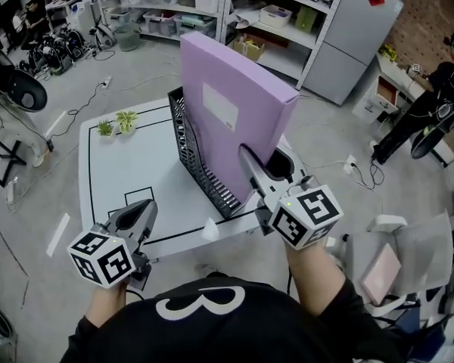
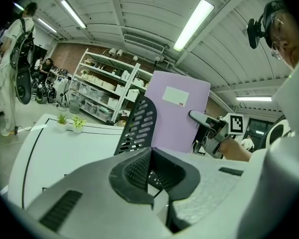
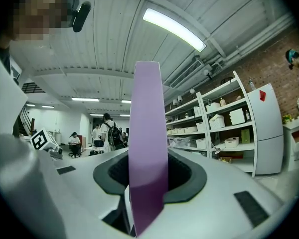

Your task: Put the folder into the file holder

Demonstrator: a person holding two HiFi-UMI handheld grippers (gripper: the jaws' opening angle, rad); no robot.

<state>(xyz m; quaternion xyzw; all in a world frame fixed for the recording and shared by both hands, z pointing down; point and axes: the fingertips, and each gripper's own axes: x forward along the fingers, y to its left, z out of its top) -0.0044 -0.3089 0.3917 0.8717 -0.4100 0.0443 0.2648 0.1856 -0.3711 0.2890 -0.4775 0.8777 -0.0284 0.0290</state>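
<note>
Evidently we are pinching the folder [image 1: 234,112] upright in the right tool [image 1: 261,165] to slot it into the file holder [image 1: 197,157], the left tool [image 1: 140,212] pressed together and empty.

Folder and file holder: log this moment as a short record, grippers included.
file holder: black mesh, on the white table
folder: purple, upright, lower part behind the file holder's mesh wall, most above it
right gripper: shut on the folder's near edge
left gripper: empty, low at the table's near edge
seated: cannot tell
</note>
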